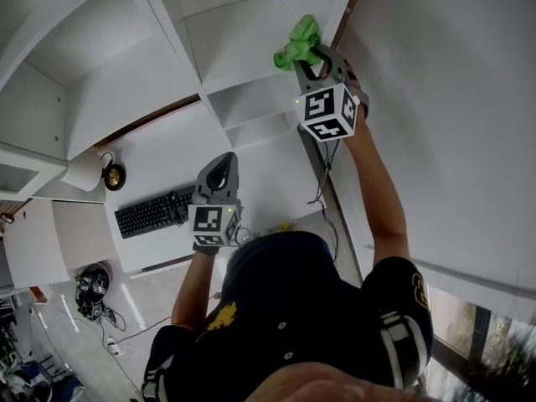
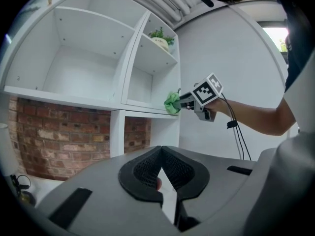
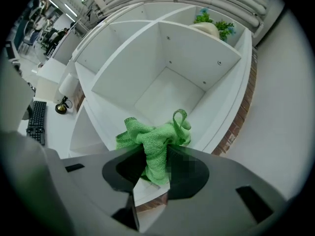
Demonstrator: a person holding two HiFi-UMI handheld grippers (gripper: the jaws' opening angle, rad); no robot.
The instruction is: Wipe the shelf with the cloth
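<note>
Cloth (image 3: pixel 152 139): bunched, clamped in the right hand-held gripper (image 3: pixel 157 157), against the shelf (image 2: pixel 142 105) board's front edge, right end.
Direction: the unwiped board runs leftward.
Left hand-held gripper (image 2: pixel 160 156): closed, empty, farther off.

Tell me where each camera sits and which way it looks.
Head view: on the head, looking down at the shelf, left gripper, right gripper; arms show.
Left gripper view: on that gripper, facing the shelf; shut jaws show.
Right gripper view: on that gripper, facing the shelf; jaws pinch the cloth.
Shared: all show the cloth.
</note>
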